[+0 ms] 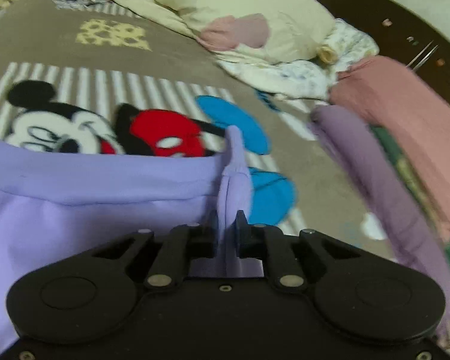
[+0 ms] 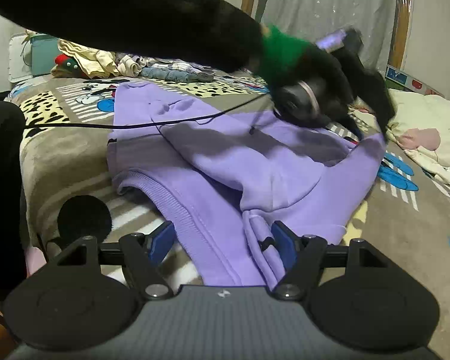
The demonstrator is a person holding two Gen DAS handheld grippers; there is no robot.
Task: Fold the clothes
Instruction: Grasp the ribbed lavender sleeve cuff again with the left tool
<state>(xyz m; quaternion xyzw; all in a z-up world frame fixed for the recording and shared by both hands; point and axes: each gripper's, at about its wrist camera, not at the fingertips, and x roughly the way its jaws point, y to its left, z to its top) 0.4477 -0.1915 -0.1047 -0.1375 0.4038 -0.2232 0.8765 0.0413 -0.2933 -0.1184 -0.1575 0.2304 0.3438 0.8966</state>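
Lilac fleece sweatshirt (image 2: 213, 156), the landmark for this entry: it lies spread and partly folded on the cartoon-mouse blanket (image 2: 66, 147), ribbed hem toward my right tongs.

Left gripper (image 1: 227, 225): I see its black fingers (image 1: 240, 220) closed almost together on a raised edge of the sweatshirt (image 1: 99, 198), the cloth standing up in a narrow fold between them. From the right wrist camera this same gripper (image 2: 384, 126) sits at the sweatshirt's far corner, blurred, under a dark sleeve (image 2: 141, 12) with a green cuff (image 2: 280, 49).

Right gripper (image 2: 222, 240): jaws wide apart, blue pads (image 2: 160, 240) either side of the sweatshirt's near edge. The right pad touches a fold of cloth; nothing is clamped.

Black cable (image 2: 153, 123): crosses above the sweatshirt's upper half.

Folded stack (image 1: 405, 150), purple, green and pink layers: right of the sweatshirt, well apart, seen by the left wrist camera.

Cream quilt (image 1: 243, 15) with a pink heart patch: beyond the sweatshirt, near the headboard (image 1: 405, 24).

Loose clothes pile (image 2: 129, 63): beyond the sweatshirt, at the blanket's far edge.
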